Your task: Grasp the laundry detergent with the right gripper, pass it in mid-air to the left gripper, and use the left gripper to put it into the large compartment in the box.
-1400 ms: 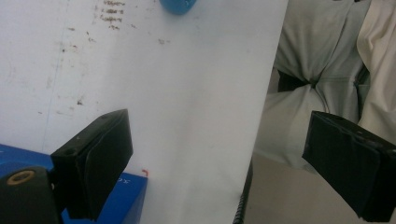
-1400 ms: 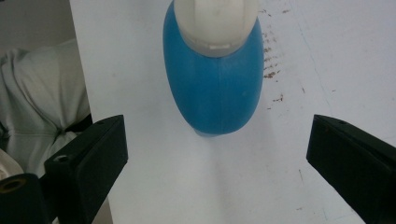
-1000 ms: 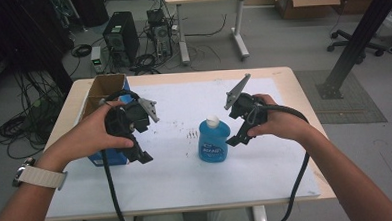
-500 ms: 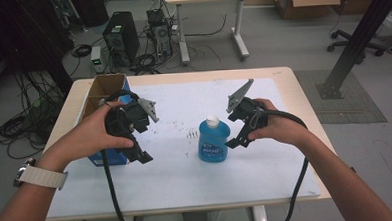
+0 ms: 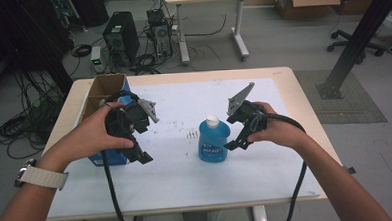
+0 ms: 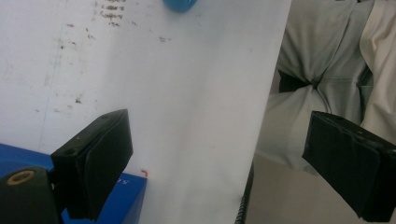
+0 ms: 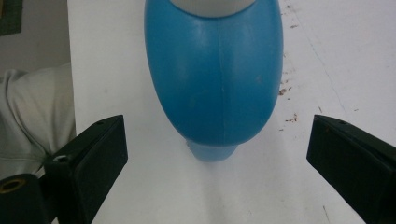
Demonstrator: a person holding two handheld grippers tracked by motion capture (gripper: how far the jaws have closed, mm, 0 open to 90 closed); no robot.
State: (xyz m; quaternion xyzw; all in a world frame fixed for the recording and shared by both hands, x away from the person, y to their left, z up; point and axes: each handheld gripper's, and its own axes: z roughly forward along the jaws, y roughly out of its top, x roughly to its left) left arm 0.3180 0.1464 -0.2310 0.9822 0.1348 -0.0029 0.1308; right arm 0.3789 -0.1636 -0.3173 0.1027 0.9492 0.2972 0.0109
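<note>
The right gripper (image 5: 235, 141) is held just beside the blue bottle (image 5: 214, 141), on the side toward the person's right hand (image 5: 277, 129), with its jaws spread wide and nothing pressed between them; in the right gripper view the bottle (image 7: 214, 79) is seen lined up between the two black jaws but ahead of them, untouched. This placement is judged to be an approach for a grasp on the bottle's body, the wide opening being suited to its broad, rounded sides. The bottle stands upright near the middle of the white-covered table (image 5: 187, 176), capped in white (image 5: 212, 121); whatever it contains cannot be made out through the opaque plastic. The left gripper (image 5: 136, 152) is held apart from the bottle, over the table's left part, its jaws likewise spread and empty, as the left gripper view confirms, where only the white surface and the table's near edge are seen between them. It is judged to be waiting in readiness, perhaps to steady or receive the bottle. Just beyond the left hand (image 5: 92, 137) an open cardboard box (image 5: 103, 89) with blue sides rests at the table's left edge; its inside appears empty, though part is hidden by the hand.
</note>
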